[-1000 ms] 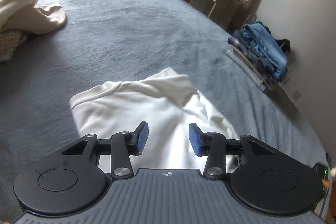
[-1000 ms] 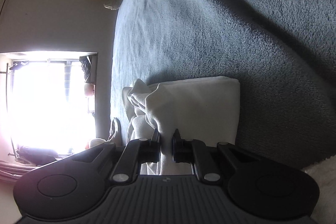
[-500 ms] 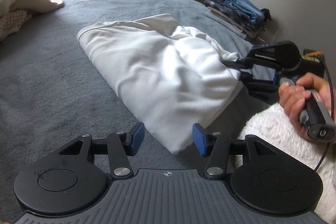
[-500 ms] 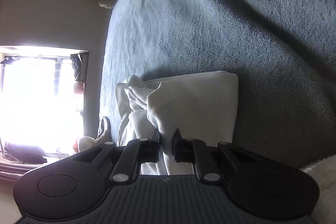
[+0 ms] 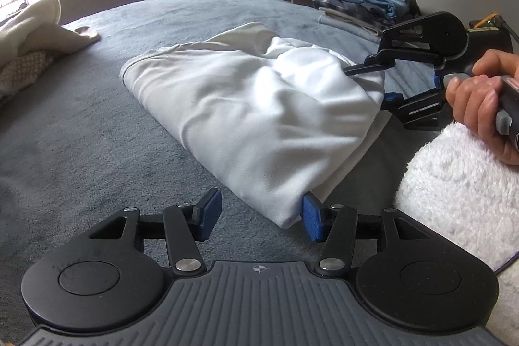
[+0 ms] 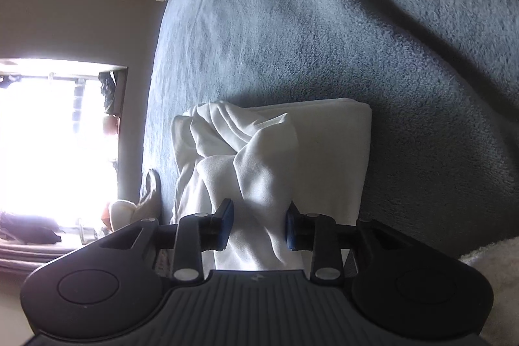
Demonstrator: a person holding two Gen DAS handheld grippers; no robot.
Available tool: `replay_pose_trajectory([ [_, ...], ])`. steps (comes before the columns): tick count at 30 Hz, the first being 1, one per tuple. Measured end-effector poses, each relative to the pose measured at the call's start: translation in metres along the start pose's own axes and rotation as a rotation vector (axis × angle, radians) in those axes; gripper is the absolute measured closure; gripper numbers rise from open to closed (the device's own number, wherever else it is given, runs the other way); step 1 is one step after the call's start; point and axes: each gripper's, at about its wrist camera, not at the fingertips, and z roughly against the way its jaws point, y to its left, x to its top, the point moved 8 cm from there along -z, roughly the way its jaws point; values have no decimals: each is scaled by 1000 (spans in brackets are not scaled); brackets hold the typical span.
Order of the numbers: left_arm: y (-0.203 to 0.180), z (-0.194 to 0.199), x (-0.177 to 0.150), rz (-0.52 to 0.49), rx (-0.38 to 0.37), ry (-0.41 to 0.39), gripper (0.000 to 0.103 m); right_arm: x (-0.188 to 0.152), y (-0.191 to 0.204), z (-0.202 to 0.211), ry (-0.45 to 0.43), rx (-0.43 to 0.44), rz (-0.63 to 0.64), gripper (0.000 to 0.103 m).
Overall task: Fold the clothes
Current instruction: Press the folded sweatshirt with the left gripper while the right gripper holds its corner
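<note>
Gaping wide, left gripper (image 5: pixel 258 214) fingers hold nothing; one pad touches white shirt (image 5: pixel 259 106) corner. Right gripper (image 6: pixel 258 222) fingers apart w/ cloth between. Shirt folded, rumpled, on gray bed (image 5: pixel 81 125).

The left black two-finger gripper with blue pads (image 5: pixel 259 214) sits low and level, jaws spread wide, one blue pad (image 5: pixel 209 213) out to the left, the other off to the right. Over on the right, the second black two-finger gripper with blue pads (image 5: pixel 373 83) comes in from the side, turned so one finger sits above the other. Its own camera shows the same gripper (image 6: pixel 258 226) with jaws parted, pads standing apart. The person's bare right hand (image 5: pixel 483 106) wraps round the handle, fingers curled tight, knuckles facing the left camera, with a white fluffy sleeve (image 5: pixel 454 193) bunched below the wrist.
</note>
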Motion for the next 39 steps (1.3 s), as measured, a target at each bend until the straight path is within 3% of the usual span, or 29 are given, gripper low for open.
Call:
replay_pose_trajectory([
  [6, -10, -8, -1, -32, -12, -20, 50, -5, 14, -13, 60, -37, 91, 69],
  [10, -3, -9, -4, 14, -17, -42, 50, -8, 27, -13, 57, -46, 175, 89],
  [13, 4, -6, -6, 75, -25, -64, 49, -8, 35, -9, 41, -14, 167, 91],
  [16, -1, -10, -4, 76, -14, -63, 50, -8, 39, -8, 49, 18, 121, 92],
  [22, -9, -15, 1, 44, 72, -69, 48, -10, 55, -7, 83, 84, 110, 93],
  [25, 1, -10, -1, 81, 177, -73, 51, -9, 61, -3, 86, 99, 149, 93],
  [30, 5, 2, -10, 66, 259, -47, 61, -5, 50, -1, 85, 38, 213, 94],
  [35, -2, 1, -14, 23, 262, -36, 71, 0, 28, -3, 103, -93, 269, 94],
  [39, -7, 0, -16, -8, 260, -30, 79, -2, 26, -3, 116, -141, 310, 94],
])
